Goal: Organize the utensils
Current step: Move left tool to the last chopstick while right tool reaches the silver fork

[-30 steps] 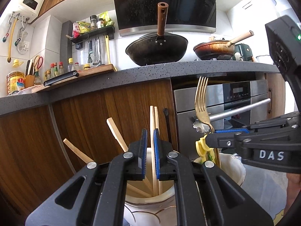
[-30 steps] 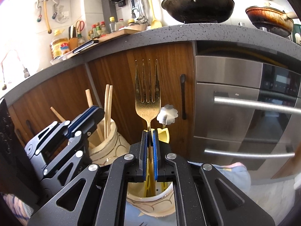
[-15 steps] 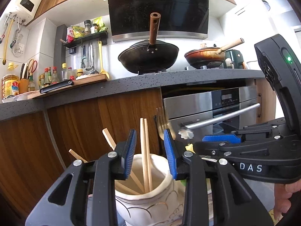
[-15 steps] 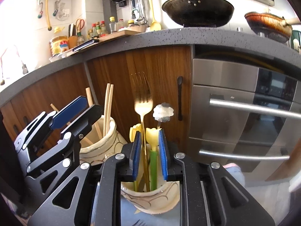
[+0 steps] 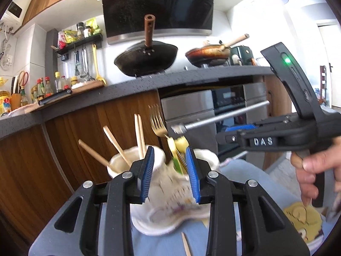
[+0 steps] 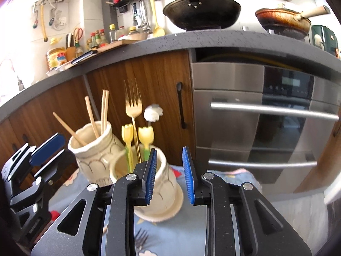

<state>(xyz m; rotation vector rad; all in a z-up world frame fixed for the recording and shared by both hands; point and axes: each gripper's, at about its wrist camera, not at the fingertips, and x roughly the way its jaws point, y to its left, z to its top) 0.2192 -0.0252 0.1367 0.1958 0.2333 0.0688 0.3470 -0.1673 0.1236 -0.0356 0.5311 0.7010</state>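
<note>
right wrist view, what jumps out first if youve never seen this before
Two cream ceramic jars stand side by side on a blue patterned cloth: the left jar holds wooden chopsticks, the right jar a gold fork and yellow tulip-topped utensils. The right gripper fills the foreground, open and empty. Behind, a black wok sits on the dark counter.

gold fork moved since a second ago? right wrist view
Yes. The gold fork left the right gripper, whose jaws have just been opening, and stands lower in the jar, against the cabinet handle.
</note>
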